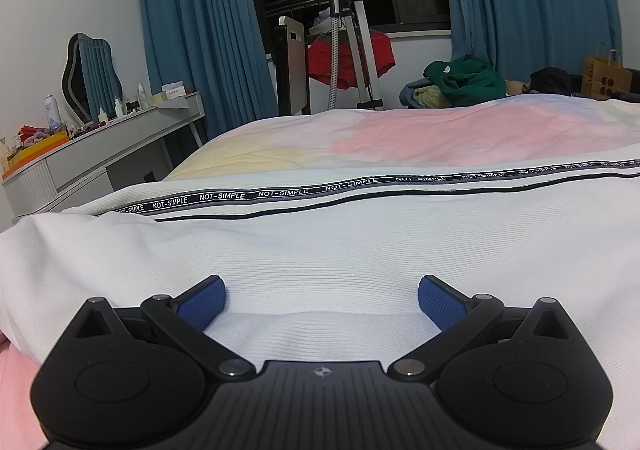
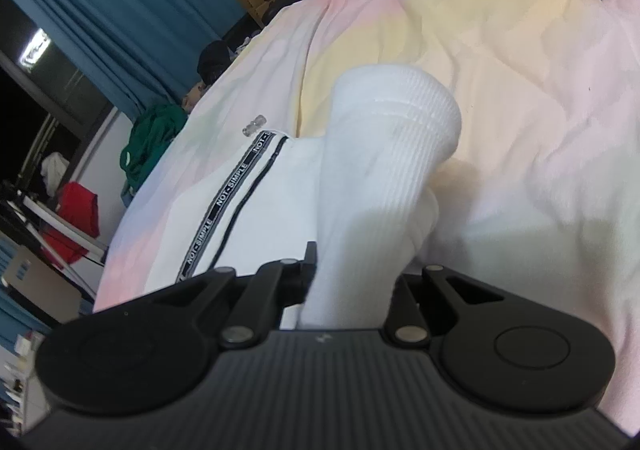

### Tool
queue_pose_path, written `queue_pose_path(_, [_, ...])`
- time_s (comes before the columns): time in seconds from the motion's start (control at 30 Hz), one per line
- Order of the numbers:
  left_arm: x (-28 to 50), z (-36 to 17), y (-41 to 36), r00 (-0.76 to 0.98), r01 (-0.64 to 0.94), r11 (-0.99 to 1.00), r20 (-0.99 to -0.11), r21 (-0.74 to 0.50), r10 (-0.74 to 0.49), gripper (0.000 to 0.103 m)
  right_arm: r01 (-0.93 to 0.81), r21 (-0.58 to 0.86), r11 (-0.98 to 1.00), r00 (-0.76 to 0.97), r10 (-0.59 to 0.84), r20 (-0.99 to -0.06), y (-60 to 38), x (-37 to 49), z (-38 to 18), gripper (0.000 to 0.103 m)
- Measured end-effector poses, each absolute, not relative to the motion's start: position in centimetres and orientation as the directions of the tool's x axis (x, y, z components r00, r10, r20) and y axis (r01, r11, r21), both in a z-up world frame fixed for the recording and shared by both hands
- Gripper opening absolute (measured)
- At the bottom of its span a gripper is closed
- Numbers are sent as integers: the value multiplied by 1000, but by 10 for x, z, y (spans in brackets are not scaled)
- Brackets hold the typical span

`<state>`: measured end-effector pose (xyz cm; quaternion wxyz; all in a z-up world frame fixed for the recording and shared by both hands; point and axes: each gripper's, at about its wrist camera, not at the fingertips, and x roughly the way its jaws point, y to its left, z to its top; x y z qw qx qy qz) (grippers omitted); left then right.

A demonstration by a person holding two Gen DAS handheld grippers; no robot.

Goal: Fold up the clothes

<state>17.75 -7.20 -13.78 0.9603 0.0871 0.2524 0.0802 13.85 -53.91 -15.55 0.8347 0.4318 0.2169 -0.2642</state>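
- White garment spread across the pastel bedspread, with a black "NOT-SIMPLE" tape stripe and a thin dark piping line running side by side along it.
- Left gripper low over the garment, jaws wide apart — blue pads either side of bare white cloth, nothing pinched between them; whether the pads touch the fabric cannot be told.
- Right gripper clamped on a ribbed white cuff of the same garment; cuff standing up out of the jaws, rounded end lifted off the bedspread, fingertips hidden by the cloth.
- Seen from the right wrist, stripe just beside the raised cuff, on its left; a small clear drawstring tip at the far end of the stripe, lying on the bedspread.
- Beyond the garment, at the far edge of the bed: green clothing heap and a brown paper bag.
- Further behind the garment — blue curtains, a dark window, a silver stand with red cloth behind it.
- Left of the garment, off the bed: grey dressing table crowded with bottles, wavy-framed mirror above it.
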Motion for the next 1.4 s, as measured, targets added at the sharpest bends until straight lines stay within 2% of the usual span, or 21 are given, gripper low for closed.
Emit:
queue_pose_path(0.67, [176,-138,-71,861,-111,973,-469,204,197,103,571,680,460,813,-206,-544,-547,126,-161,12])
queue_pose_path(0.9, [176,-140,-70,866,-114,973,-460,201,197,103,543,656,524,829,-212,-517,-543,127,-160,12])
queue_pose_path(1.07, [173,-126,-68,852,-58,972,-496,230,168,103,522,608,598,842,-249,-478,-533,129,-144,11])
queue_pose_path(1.23, [157,-102,-59,863,-62,971,-476,231,169,103,451,513,731,887,-300,-352,-500,128,-96,11])
queue_pose_path(1.4, [153,-66,-24,865,-147,984,-470,96,175,103,322,321,891,944,-278,-175,-423,127,-31,11])
